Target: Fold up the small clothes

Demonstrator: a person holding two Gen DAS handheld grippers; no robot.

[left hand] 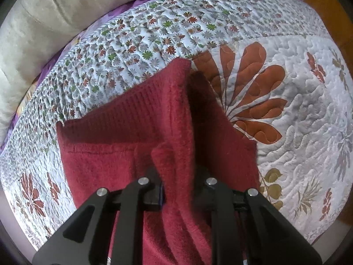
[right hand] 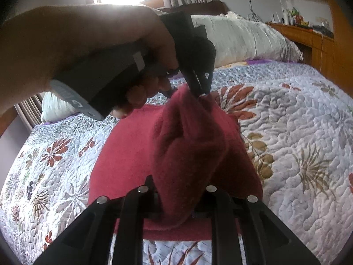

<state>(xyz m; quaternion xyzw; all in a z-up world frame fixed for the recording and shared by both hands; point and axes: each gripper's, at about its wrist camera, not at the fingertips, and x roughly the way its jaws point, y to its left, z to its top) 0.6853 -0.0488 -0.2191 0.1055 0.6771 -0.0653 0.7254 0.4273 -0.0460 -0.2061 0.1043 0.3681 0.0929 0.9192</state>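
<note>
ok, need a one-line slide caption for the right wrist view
Both tools pinch a raised fold of a dark red fleece garment above a floral quilt; left tool hand-held opposite the right tool.

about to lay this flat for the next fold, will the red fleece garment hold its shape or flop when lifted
Probably floppy: the red fleece garment sags in soft folds between the left tool and the right tool, both pinching it. Likely light, since small pinches hold the raised edge. Its fuzzy nap may cling to the quilt rather than slide.

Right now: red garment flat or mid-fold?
Mid-fold. Both the left gripper and right gripper pinch the red garment, lifting one layer over the part on the quilt.
</note>
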